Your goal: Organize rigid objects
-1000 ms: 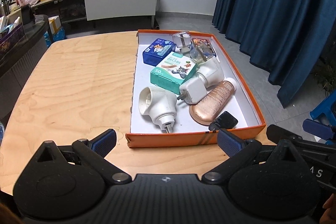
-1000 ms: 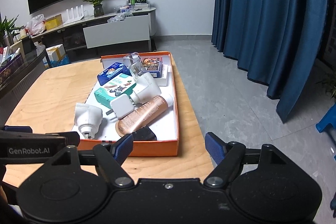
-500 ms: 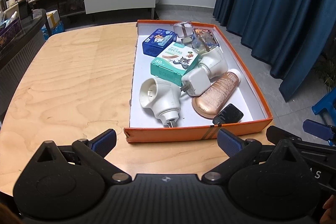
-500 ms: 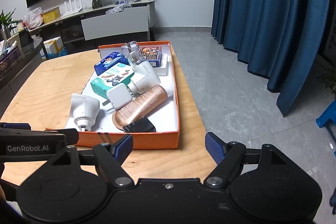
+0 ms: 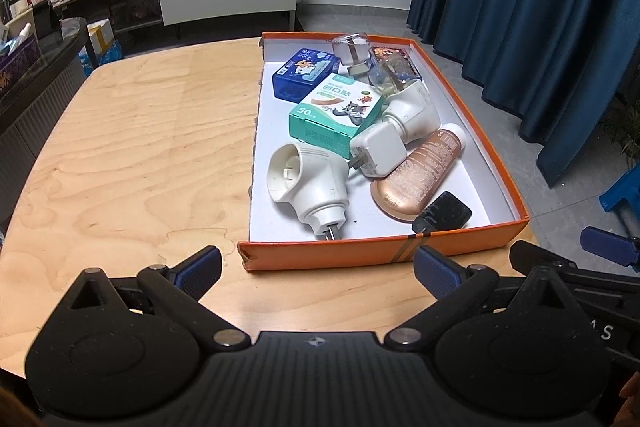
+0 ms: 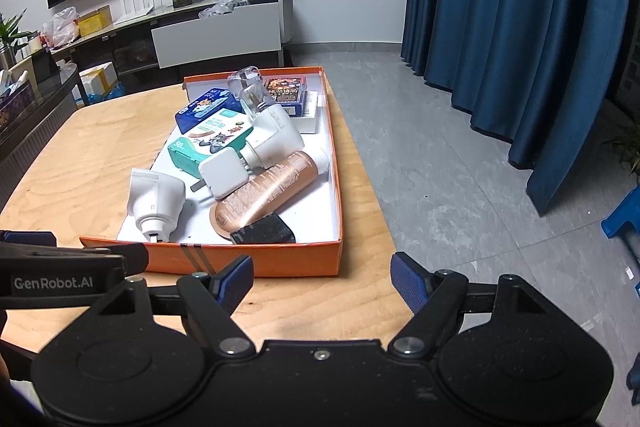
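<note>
While every rigid object we can see lies jumbled inside the orange box, with the white plug-in unit at its 7 o'clock corner, the bronze tube toward 5 and the teal carton near the middle, this fits either a pile waiting to be sorted out or things already gathered in. Our left gripper and right gripper hang wide apart and hold nothing, just short of the box's 6 o'clock wall above the wooden table. Any grasp should take 1 piece lying on top and close across its narrow sides.
</note>
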`<state>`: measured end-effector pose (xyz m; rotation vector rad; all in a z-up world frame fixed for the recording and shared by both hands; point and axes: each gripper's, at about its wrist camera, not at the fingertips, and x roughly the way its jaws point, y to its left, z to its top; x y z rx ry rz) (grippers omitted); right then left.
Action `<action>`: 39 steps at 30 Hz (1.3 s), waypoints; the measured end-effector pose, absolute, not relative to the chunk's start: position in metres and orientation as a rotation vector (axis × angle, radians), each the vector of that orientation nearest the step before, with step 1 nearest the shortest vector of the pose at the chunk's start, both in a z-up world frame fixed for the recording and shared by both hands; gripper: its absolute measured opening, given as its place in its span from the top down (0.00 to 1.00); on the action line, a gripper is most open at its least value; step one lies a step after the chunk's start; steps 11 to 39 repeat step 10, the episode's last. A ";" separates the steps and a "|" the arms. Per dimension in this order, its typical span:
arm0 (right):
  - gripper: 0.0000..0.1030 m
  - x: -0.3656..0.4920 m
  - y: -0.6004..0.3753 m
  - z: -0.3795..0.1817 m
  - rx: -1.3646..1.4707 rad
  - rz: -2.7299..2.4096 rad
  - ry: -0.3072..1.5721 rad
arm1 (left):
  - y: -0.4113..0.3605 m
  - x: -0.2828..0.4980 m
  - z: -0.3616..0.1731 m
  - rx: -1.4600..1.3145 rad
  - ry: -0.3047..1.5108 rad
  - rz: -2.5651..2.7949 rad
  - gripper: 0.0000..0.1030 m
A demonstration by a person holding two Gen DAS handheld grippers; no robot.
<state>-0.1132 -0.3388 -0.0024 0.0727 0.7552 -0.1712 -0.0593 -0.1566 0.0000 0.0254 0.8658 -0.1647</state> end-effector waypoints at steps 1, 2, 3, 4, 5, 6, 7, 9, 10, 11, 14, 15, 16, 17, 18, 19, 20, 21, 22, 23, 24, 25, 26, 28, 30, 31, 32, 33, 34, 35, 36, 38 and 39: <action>0.13 -0.113 -0.339 -0.003 0.073 -0.171 0.756 | -0.157 -0.059 0.000 0.028 0.865 -0.164 0.00; 0.13 -0.113 -0.339 -0.004 0.074 -0.171 0.757 | -0.157 -0.059 0.000 0.029 0.864 -0.163 0.00; 0.13 -0.113 -0.339 -0.004 0.074 -0.170 0.758 | -0.157 -0.059 0.000 0.029 0.863 -0.165 0.00; 0.13 -0.114 -0.339 -0.004 0.075 -0.170 0.758 | -0.157 -0.059 0.000 0.028 0.862 -0.167 0.00; 0.13 -0.114 -0.339 -0.004 0.075 -0.170 0.756 | -0.157 -0.059 0.000 0.029 0.860 -0.166 0.00; 0.13 -0.114 -0.338 -0.004 0.076 -0.169 0.756 | -0.157 -0.059 0.000 0.030 0.859 -0.163 0.00; 0.13 -0.114 -0.338 -0.004 0.075 -0.169 0.756 | -0.156 -0.060 0.000 0.029 0.858 -0.162 0.00; 0.13 -0.114 -0.338 -0.004 0.073 -0.170 0.756 | -0.156 -0.059 -0.001 0.032 0.858 -0.162 0.00; 0.13 -0.114 -0.339 -0.004 0.071 -0.170 0.757 | -0.157 -0.058 -0.001 0.035 0.859 -0.166 0.00; 0.13 -0.114 -0.339 -0.004 0.071 -0.170 0.757 | -0.157 -0.058 -0.001 0.035 0.859 -0.166 0.00; 0.13 -0.114 -0.339 -0.004 0.071 -0.170 0.757 | -0.157 -0.058 -0.001 0.035 0.859 -0.166 0.00; 0.13 -0.114 -0.339 -0.004 0.071 -0.170 0.757 | -0.157 -0.058 -0.001 0.035 0.859 -0.166 0.00; 0.13 -0.114 -0.339 -0.004 0.071 -0.170 0.757 | -0.157 -0.058 -0.001 0.035 0.859 -0.166 0.00; 0.13 -0.114 -0.339 -0.004 0.071 -0.170 0.757 | -0.157 -0.058 -0.001 0.035 0.859 -0.166 0.00; 0.13 -0.114 -0.339 -0.004 0.071 -0.170 0.757 | -0.157 -0.058 -0.001 0.035 0.859 -0.166 0.00; 0.13 -0.114 -0.339 -0.004 0.071 -0.170 0.757 | -0.157 -0.058 -0.001 0.035 0.859 -0.166 0.00; 0.13 -0.114 -0.339 -0.004 0.071 -0.170 0.757 | -0.157 -0.058 -0.001 0.035 0.859 -0.166 0.00; 0.13 -0.114 -0.339 -0.004 0.071 -0.170 0.757 | -0.157 -0.058 -0.001 0.035 0.859 -0.166 0.00; 0.13 -0.114 -0.339 -0.004 0.071 -0.170 0.757 | -0.157 -0.058 -0.001 0.035 0.859 -0.166 0.00; 0.13 -0.114 -0.339 -0.004 0.071 -0.170 0.757 | -0.157 -0.058 -0.001 0.035 0.859 -0.166 0.00; 0.13 -0.114 -0.339 -0.004 0.071 -0.170 0.757 | -0.157 -0.058 -0.001 0.035 0.859 -0.166 0.00; 0.13 -0.114 -0.339 -0.004 0.071 -0.170 0.757 | -0.157 -0.058 -0.001 0.035 0.859 -0.166 0.00; 0.13 -0.114 -0.339 -0.004 0.071 -0.170 0.757 | -0.157 -0.058 -0.001 0.035 0.859 -0.166 0.00; 0.13 -0.114 -0.339 -0.004 0.071 -0.170 0.757 | -0.157 -0.058 -0.001 0.035 0.859 -0.166 0.00; 0.13 -0.114 -0.339 -0.004 0.071 -0.170 0.757 | -0.157 -0.058 -0.001 0.035 0.859 -0.166 0.00; 0.13 -0.114 -0.339 -0.004 0.071 -0.170 0.757 | -0.157 -0.058 -0.001 0.035 0.859 -0.166 0.00; 0.13 -0.114 -0.339 -0.004 0.071 -0.170 0.757 | -0.157 -0.058 -0.001 0.035 0.859 -0.166 0.00; 0.13 -0.114 -0.339 -0.004 0.071 -0.170 0.757 | -0.157 -0.058 -0.001 0.035 0.859 -0.166 0.00; 0.13 -0.114 -0.339 -0.004 0.071 -0.170 0.757 | -0.157 -0.058 -0.001 0.035 0.859 -0.166 0.00; 0.13 -0.114 -0.339 -0.004 0.071 -0.170 0.757 | -0.157 -0.058 -0.001 0.035 0.859 -0.166 0.00; 0.13 -0.114 -0.339 -0.004 0.071 -0.170 0.757 | -0.157 -0.058 -0.001 0.035 0.859 -0.166 0.00; 0.13 -0.114 -0.339 -0.004 0.071 -0.170 0.757 | -0.157 -0.058 -0.001 0.035 0.859 -0.166 0.00; 0.13 -0.114 -0.339 -0.004 0.071 -0.170 0.757 | -0.157 -0.058 -0.001 0.035 0.859 -0.166 0.00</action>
